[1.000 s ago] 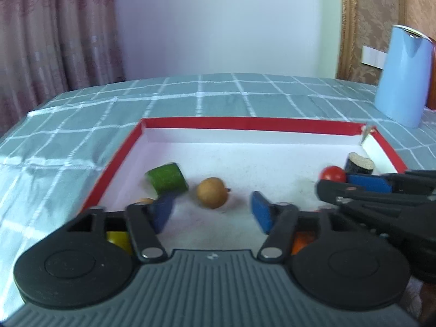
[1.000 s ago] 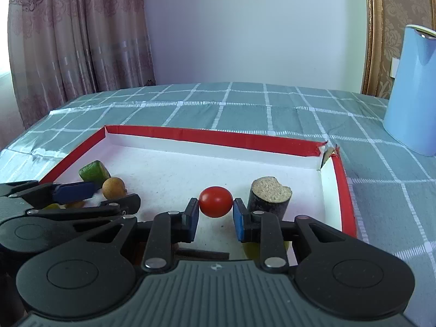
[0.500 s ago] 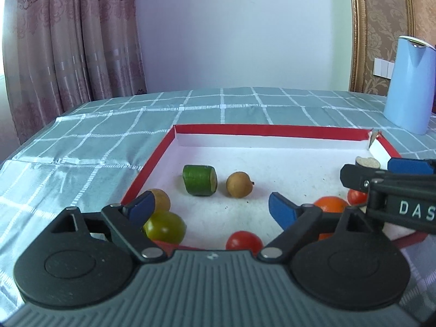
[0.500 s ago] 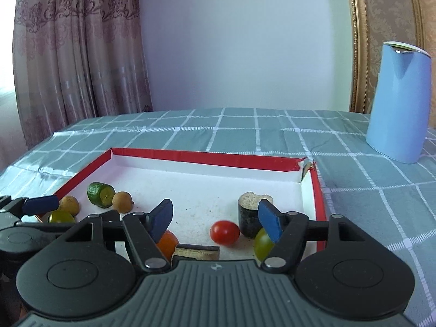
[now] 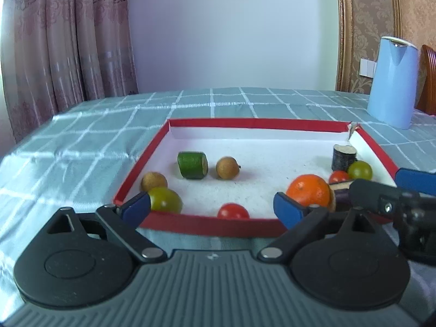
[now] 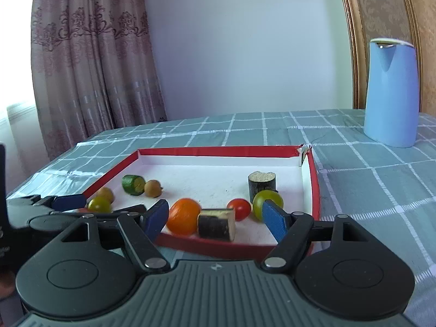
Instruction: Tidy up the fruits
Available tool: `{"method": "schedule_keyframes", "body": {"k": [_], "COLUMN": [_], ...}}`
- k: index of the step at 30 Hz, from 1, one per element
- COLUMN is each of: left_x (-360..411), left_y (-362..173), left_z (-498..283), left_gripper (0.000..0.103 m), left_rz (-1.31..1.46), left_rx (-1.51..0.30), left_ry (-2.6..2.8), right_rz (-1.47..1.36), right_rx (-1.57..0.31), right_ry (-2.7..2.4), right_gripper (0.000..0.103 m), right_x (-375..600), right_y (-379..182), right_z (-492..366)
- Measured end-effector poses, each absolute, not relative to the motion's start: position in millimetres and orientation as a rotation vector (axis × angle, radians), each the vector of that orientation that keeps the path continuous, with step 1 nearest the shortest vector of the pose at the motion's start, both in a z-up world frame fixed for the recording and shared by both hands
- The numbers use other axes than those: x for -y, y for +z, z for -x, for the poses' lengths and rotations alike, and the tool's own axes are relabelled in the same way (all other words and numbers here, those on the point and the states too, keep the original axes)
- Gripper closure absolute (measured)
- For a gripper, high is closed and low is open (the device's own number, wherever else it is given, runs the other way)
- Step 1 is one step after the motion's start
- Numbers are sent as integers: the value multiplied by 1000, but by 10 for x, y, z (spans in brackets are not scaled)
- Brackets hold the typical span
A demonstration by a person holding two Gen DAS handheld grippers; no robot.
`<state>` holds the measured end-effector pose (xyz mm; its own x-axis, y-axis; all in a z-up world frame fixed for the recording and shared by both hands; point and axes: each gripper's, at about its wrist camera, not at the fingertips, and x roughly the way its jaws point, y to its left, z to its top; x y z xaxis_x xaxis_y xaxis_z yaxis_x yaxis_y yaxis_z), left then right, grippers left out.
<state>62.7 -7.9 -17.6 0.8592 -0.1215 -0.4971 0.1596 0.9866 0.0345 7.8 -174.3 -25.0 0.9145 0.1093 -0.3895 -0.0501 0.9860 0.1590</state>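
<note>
Right wrist view showed the right claw (image 6: 215, 218) spread, having just been opening, empty, before the red tray (image 6: 314, 190). Left claw (image 5: 212, 208) likewise gaped, still widening, nothing between.

Pale wall (image 5: 231, 27), pink curtains (image 5: 68, 41), checked tablecloth (image 5: 81, 141)

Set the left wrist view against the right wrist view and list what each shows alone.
Left wrist only: a wall switch, a wooden chair back, and, unobstructed, the red tomato at the near rim of the red tray. Right wrist only: the lying dark chunk whole. Both: that tray, orange, cucumber piece, blue jug, and the left gripper and right gripper, jaws just been opening, gripping nothing.
</note>
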Motion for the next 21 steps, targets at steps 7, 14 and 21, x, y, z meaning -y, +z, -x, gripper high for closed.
{"method": "schedule_keyframes", "body": {"k": [7,14,21], "left_x": [17,22,20], "left_y": [-133,-242,-260], "left_z": [-412,-288,-250], "left_gripper": [5,0,0], "left_rz": [-34,-68,-74], "left_rx": [-535,-577,-586], "left_ry": [-156,-110,-96], "right_rz": [-149,-162,-162], "right_rx": [-451,-501,-538], "right_ry": [121,107,71], "right_gripper": [27,27,27], "right_x": [1697,1713,1721], "right_y": [-313,-399,-457], "right_z": [105,145,91]}}
